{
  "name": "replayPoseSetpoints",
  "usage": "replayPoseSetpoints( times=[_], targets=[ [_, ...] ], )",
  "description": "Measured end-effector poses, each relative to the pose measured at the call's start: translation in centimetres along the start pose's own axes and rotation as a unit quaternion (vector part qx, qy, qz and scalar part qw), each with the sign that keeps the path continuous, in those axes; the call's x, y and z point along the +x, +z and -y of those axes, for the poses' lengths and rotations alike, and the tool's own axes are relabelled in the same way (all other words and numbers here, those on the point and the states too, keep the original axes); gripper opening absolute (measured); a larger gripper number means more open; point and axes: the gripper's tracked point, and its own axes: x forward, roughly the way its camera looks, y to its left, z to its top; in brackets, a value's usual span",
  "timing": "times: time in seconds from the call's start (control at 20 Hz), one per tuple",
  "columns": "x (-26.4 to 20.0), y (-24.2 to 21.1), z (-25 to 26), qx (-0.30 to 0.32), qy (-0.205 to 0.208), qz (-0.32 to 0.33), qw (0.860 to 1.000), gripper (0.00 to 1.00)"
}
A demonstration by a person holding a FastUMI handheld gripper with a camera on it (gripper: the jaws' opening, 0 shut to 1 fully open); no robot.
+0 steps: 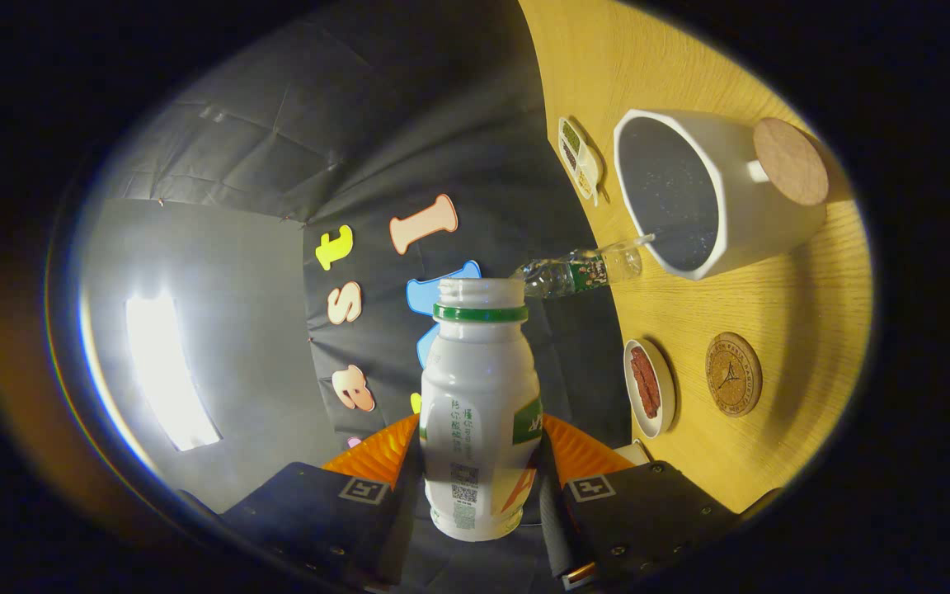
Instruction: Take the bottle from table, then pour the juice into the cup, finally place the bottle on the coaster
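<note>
Gripper: the gripper [479,462] grasps the bottle [479,412], one finger pressed on each side of its lower body.
Bottle: white plastic with a green ring under an open mouth, no cap on it; it stands lengthwise between the fingers, its mouth pointing ahead toward the booth wall, and it is off the table, held beside the table's edge.
View tilt: the wooden table [780,297] appears rolled on its side, so the gripper is turned sideways relative to it.
Cup: a large white cup [714,194] with a dark inside stands on the table, well apart from the held bottle; its mouth faces the camera.
Cork lid: a round cork disc [790,161] shows just behind the cup's body.
Coaster: a round cork coaster [733,374] lies flat and bare, away from the cup, with open wood between them.
Small dish: a white dish with something reddish in it [649,388] sits near the table's edge, just beside the coaster.
Clear bottle: a small clear bottle with a green label [578,274] lies at the table's edge, its neck pointing toward the cup's rim.
Divided dish: a small dish [580,157] with compartments rests by the edge beyond the cup.
Open room: bare wood stretches between cup and coaster, and past the coaster.
</note>
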Motion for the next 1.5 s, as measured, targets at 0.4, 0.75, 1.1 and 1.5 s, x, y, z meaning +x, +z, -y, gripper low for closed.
replayPoseSetpoints(
  times=[0.4, 0.75, 1.1, 1.5],
  targets=[
    [0.1, 0.6, -0.6, 0.025, 0.003, 0.008, 1.000, 0.64],
    [0.0, 1.2, -1.3, 0.049, 0.006, 0.015, 0.999, 0.64],
    [0.1, 1.8, -1.8, 0.074, 0.007, 0.020, 0.997, 0.64],
    [0.2, 2.4, -2.1, 0.093, 0.006, 0.019, 0.995, 0.64]
  ],
)
